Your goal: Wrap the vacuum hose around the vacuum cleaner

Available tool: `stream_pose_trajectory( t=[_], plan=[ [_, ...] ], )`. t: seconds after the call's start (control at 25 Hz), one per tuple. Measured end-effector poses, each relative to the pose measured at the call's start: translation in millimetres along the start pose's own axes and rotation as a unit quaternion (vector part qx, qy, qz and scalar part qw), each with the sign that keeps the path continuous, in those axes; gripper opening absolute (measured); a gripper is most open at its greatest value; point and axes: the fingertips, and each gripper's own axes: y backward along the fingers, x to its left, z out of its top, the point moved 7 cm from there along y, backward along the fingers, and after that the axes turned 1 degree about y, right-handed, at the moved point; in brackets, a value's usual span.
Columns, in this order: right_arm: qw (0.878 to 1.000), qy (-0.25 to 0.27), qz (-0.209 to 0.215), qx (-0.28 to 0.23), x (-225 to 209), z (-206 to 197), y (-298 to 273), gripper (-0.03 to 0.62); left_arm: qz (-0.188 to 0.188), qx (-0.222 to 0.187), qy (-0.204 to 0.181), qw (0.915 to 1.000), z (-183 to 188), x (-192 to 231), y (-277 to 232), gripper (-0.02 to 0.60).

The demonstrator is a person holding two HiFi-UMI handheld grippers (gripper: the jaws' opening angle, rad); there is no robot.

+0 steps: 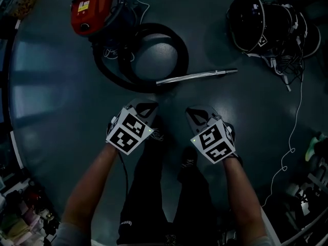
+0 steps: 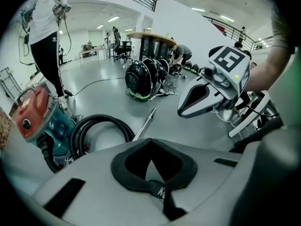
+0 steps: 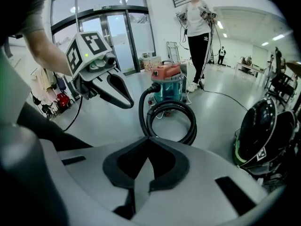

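Evidently wrapping is not yet begun: the left gripper [image 1: 145, 107] and right gripper [image 1: 197, 112] are pressed together, empty, so the hose [image 1: 183, 60] must be grasped next.

No whole word could be read. The red-lidded vacuum cleaner [image 1: 92, 6] carried a yellow-and-white label [image 1: 83, 6] on its lid, the print too small to make out. On the left gripper [image 2: 150, 142], a small black tag [image 2: 161, 191] showed white letters starting with what looked like a K. Its cube [image 1: 127, 132] bore black-and-white square codes, no letters.
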Motion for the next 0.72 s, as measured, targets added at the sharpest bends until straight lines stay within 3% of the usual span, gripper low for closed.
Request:
stream_pose_trajectory(
  t=[0.32, 0.52, 0.72],
  plan=[
    [0.999, -0.041, -0.013, -0.028, 49, 46, 140, 0.004, 0.02, -0.037, -0.001, 0.9991, 65, -81, 112, 0.006],
    [0.998, -0.032, -0.016, -0.045, 87, 72, 226, 0.003, 0.051, -0.072, -0.003, 0.9961, 102, -134, 194, 0.006],
    [0.995, -0.055, -0.009, -0.088, 126, 107, 297, 0.003, 0.072, -0.107, -0.002, 0.9917, 130, -178, 265, 0.006]
  ],
)
